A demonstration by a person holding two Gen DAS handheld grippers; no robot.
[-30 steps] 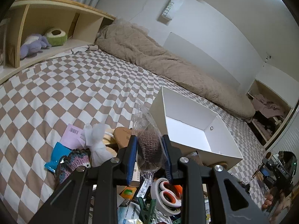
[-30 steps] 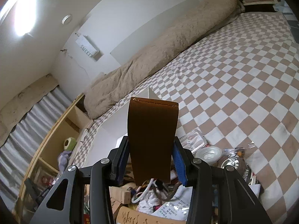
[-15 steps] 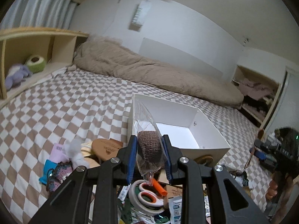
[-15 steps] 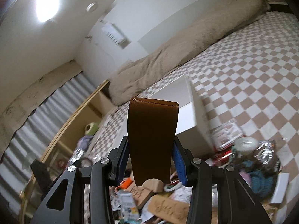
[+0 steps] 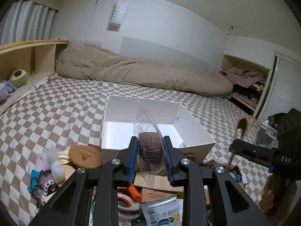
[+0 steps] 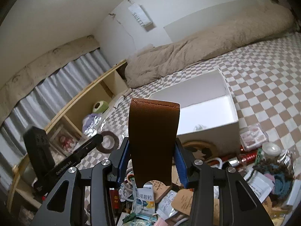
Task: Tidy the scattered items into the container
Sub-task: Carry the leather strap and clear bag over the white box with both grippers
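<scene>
My left gripper (image 5: 150, 160) is shut on a brown knitted roll in a clear plastic bag (image 5: 150, 148), held just in front of the near wall of the white box (image 5: 120, 141). The same roll (image 6: 107, 141) and left gripper show at the left of the right wrist view. My right gripper (image 6: 152, 166) is shut on a flat brown leather case (image 6: 153, 137), standing upright between its blue pads. The white box (image 6: 207, 129) lies beyond it on the checkered bed; only a small clear scrap shows on its floor. Scattered items lie below both grippers.
Beneath the grippers lie a cork coaster (image 5: 84, 156), white fluff (image 5: 55, 167), a tape roll with orange scissors (image 5: 129, 195), a sachet (image 5: 161, 212), jars (image 6: 270, 148) and a red tube (image 6: 246, 157). A beige duvet (image 5: 131, 73) runs along the wall; a wooden shelf (image 5: 22, 60) holds plush toys.
Both grippers have rolled toward level and moved closer to the white box, each keeping its hold. The box now sits centred ahead of the left gripper, and the right gripper shows nearer at its right.
</scene>
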